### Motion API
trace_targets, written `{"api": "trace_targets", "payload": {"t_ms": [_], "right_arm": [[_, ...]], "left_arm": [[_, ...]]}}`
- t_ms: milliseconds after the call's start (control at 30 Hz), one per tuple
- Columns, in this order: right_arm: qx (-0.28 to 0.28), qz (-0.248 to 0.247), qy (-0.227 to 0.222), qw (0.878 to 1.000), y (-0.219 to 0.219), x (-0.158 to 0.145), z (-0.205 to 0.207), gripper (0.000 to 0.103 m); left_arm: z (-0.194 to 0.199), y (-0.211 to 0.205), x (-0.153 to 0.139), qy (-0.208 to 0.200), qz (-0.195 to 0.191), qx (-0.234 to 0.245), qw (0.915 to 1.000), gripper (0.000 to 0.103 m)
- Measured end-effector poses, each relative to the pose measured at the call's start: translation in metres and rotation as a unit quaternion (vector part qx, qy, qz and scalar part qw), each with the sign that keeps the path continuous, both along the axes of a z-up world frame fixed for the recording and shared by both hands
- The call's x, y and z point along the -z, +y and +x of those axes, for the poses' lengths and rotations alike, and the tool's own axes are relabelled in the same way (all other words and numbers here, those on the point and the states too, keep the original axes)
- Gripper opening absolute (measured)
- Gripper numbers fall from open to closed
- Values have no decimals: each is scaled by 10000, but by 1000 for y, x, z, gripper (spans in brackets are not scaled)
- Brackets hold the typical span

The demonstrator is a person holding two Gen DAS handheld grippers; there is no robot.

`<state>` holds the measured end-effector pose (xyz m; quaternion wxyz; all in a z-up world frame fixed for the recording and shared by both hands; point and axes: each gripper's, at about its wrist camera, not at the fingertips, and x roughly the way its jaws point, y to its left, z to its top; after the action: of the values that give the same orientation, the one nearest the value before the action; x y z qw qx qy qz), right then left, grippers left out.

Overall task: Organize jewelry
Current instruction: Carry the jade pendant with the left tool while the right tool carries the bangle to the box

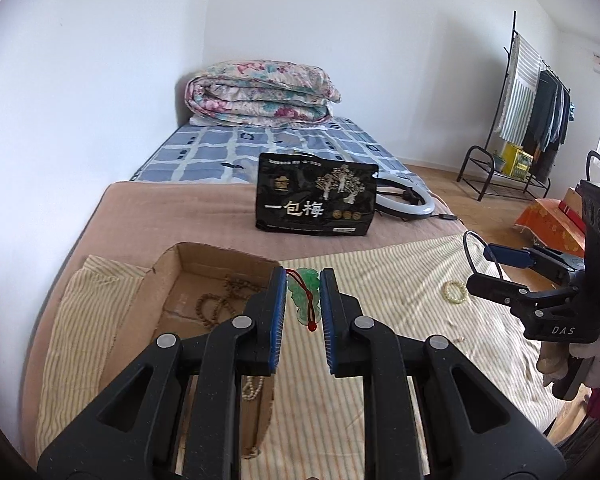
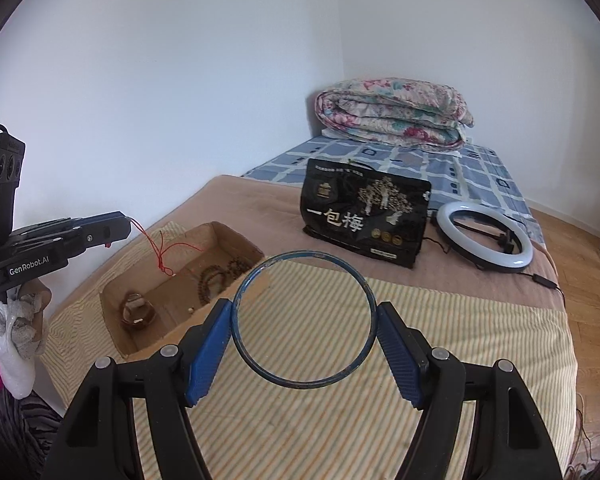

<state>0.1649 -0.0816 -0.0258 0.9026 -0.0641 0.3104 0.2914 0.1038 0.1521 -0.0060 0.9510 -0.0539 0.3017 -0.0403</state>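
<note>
A: Where is the green pendant [image 1: 303,297] sitting?

B: The left gripper [image 1: 303,312] is clamping it between both pads, beside the right wall of the cardboard box [image 1: 216,256]. Its red cord [image 2: 162,254] is hanging over the box.

A: And the bangle [image 2: 304,318]?

B: The right gripper [image 2: 305,344] is pinching the blue ring across its width, above the striped cloth [image 2: 440,344].

A: What is lying in the box?

B: Brown beads [image 2: 214,278] are resting on its floor. A pale bracelet [image 1: 455,291] is lying on the cloth, far right.
</note>
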Motion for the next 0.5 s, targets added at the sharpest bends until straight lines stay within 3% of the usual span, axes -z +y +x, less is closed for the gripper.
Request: {"api": "trace_targets", "payload": {"t_ms": [500], "right_arm": [[-698,117,85,9975,106,12,19,74]], "left_arm": [[-1,70,15,96,21,-687,9976,15]]}}
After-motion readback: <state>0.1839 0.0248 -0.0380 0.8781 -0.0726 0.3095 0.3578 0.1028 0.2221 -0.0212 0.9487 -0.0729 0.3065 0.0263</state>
